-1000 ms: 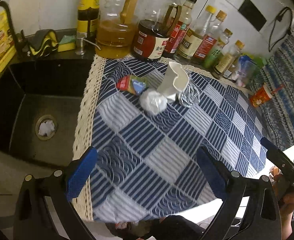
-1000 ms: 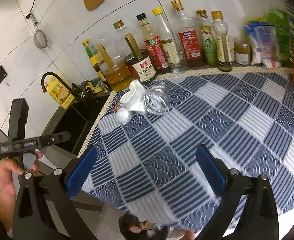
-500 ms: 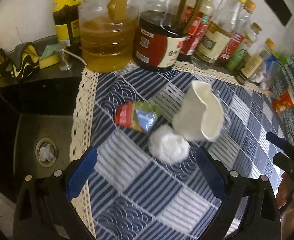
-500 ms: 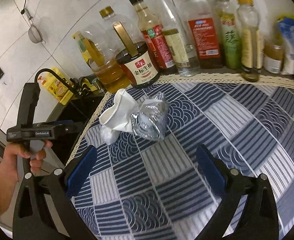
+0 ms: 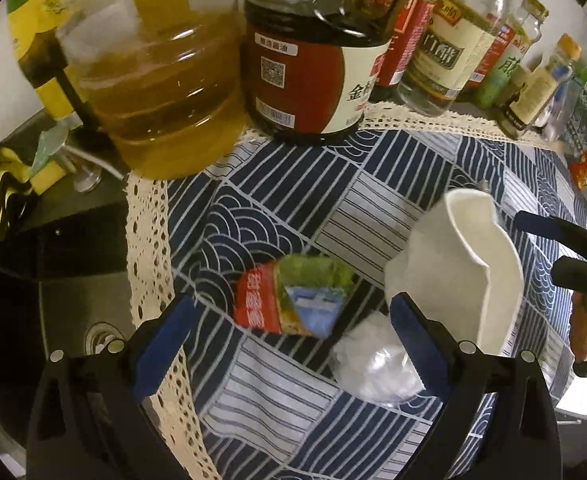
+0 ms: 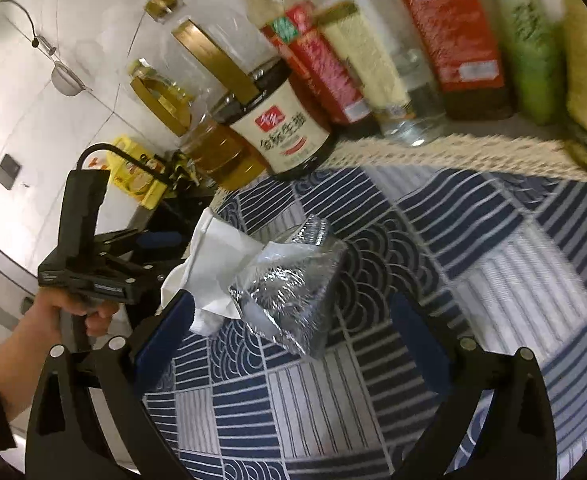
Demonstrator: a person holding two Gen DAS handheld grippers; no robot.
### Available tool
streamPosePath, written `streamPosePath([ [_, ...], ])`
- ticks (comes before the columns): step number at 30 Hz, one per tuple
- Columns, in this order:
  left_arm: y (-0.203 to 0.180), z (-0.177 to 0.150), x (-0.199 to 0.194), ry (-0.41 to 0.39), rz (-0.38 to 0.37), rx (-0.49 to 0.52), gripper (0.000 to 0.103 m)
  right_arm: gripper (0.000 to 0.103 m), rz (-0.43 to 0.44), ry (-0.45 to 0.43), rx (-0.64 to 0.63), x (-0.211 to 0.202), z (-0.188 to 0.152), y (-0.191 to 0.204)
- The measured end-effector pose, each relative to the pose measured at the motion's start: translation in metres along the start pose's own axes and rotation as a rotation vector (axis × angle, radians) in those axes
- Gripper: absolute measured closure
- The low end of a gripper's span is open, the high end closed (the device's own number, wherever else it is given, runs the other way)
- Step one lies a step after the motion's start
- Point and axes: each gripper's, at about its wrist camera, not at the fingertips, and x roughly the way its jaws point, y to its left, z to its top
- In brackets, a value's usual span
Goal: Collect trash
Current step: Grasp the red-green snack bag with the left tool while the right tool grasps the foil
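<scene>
Both tools closer, wrapper (image 5: 293, 300) between left tool (image 5: 289, 344) fingers

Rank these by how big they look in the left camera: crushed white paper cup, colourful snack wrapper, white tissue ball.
1. Crushed white paper cup.
2. Colourful snack wrapper and white tissue ball look alike; the ball is partly hidden.

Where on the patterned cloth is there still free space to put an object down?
The tablecloth is bare right of the crushed clear cup, up to the bottle row. It is crowded around the snack wrapper, white wad and paper cup.
</scene>
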Motion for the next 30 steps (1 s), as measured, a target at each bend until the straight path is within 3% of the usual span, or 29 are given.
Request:
streamPosePath([
  [6, 0.001, 0.006, 0.019, 0.078, -0.035, -0.014, 0.008, 0.016, 0.036, 0.039, 0.002, 0.02, 0.006, -0.002],
  [11, 0.001, 0.009, 0.025, 0.11, -0.061, -0.028, 0.011, 0.034, 0.072, 0.069, 0.037, 0.03, 0.008, -0.006],
  [18, 0.005, 0.008, 0.03, 0.138, -0.142, -0.066, 0.022, 0.04, 0.079, 0.06, 0.027, 0.032, 0.008, -0.004],
  [22, 0.008, 0.008, 0.035, 0.16, -0.174, -0.084, 0.022, 0.042, 0.09, 0.065, 0.021, 0.029, 0.007, -0.005],
  [30, 0.015, 0.011, 0.027, 0.155, -0.132, -0.079, 0.022, 0.042, 0.1, 0.042, 0.02, 0.014, 0.01, -0.007],
])
